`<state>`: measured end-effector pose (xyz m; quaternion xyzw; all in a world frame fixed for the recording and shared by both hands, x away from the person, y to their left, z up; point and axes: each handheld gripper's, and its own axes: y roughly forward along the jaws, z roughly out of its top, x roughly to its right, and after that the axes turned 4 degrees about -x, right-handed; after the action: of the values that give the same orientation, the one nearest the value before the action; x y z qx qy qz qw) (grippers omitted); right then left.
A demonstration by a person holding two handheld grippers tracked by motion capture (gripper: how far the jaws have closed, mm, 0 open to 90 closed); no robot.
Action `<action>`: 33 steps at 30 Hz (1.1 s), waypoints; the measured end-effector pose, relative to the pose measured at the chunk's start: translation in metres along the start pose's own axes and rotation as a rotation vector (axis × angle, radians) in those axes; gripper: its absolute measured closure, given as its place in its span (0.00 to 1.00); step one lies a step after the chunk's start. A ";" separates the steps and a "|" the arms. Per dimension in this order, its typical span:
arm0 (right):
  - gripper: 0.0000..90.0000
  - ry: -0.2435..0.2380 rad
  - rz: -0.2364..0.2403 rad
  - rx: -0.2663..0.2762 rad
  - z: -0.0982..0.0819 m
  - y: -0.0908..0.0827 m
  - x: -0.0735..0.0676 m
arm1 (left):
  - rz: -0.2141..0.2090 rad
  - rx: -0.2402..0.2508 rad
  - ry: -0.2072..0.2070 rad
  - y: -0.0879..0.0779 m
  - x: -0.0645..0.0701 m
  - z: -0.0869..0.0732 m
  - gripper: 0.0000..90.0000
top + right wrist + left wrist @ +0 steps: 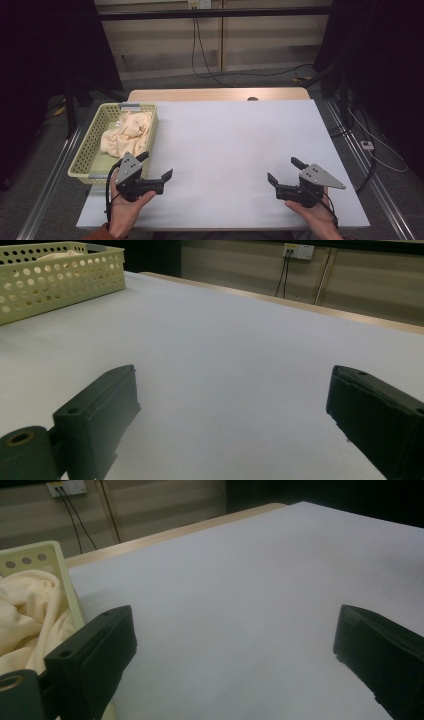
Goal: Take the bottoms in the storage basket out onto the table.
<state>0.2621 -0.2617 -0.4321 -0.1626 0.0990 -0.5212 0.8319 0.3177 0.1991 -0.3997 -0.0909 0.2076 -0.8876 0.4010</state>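
At the lower left of the high view, the left hand-held gripper gapes empty beside the pale-green perforated plastic basket holding cream crumpled cloth; the right hand-held gripper, jaws apart, hovers over the white bench, lower right.

Cloth mostly hidden behind basket wall; forearms cut off

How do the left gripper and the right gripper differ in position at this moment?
The left gripper sits beside the green basket holding the cream cloth; the right gripper stands on the opposite side, over bare white table. Each grey plate faces outward. Both are open and hold nothing.
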 end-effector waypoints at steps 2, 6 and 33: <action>0.07 0.002 -0.001 -0.002 0.000 0.001 0.000 | -0.001 -0.001 -0.005 -0.001 -0.002 0.001 0.04; 0.07 0.002 0.001 -0.001 0.000 0.001 0.000 | 0.008 0.004 -0.011 -0.002 -0.005 0.003 0.04; 0.07 0.012 0.011 -0.006 0.000 -0.002 -0.001 | 0.027 -0.012 0.018 -0.007 -0.029 0.026 0.04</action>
<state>0.2596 -0.2612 -0.4318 -0.1616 0.1065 -0.5172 0.8337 0.3405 0.2176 -0.3731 -0.0827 0.2179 -0.8816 0.4103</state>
